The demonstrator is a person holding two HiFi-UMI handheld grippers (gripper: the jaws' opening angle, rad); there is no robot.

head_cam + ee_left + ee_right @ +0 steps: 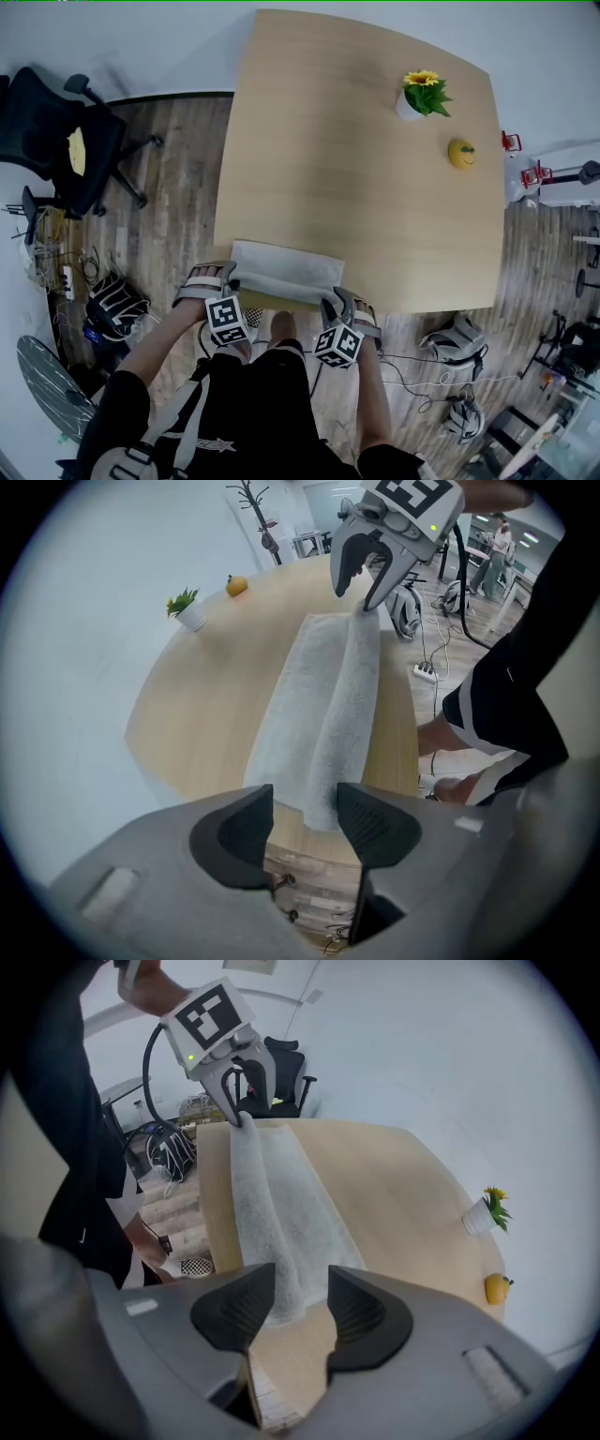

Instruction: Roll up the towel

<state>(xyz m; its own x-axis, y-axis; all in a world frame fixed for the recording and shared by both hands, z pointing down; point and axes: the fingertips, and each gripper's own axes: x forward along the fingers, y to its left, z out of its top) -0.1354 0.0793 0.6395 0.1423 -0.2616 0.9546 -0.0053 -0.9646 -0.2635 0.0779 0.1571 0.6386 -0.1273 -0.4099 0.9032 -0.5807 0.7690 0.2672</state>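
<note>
— Where is the towel?
— The towel [281,272] lies at the near edge of the desk [356,159], its near side bunched into a soft first fold. Your left hand-held gripper [305,816] and right hand-held gripper [300,1296] are both open, a towel end between each one's jaws.
— How do I roll it well?
— Pinch both ends together, then turn both evenly toward the far side.
— What's hard to see?
— How tight the fold is.
</note>
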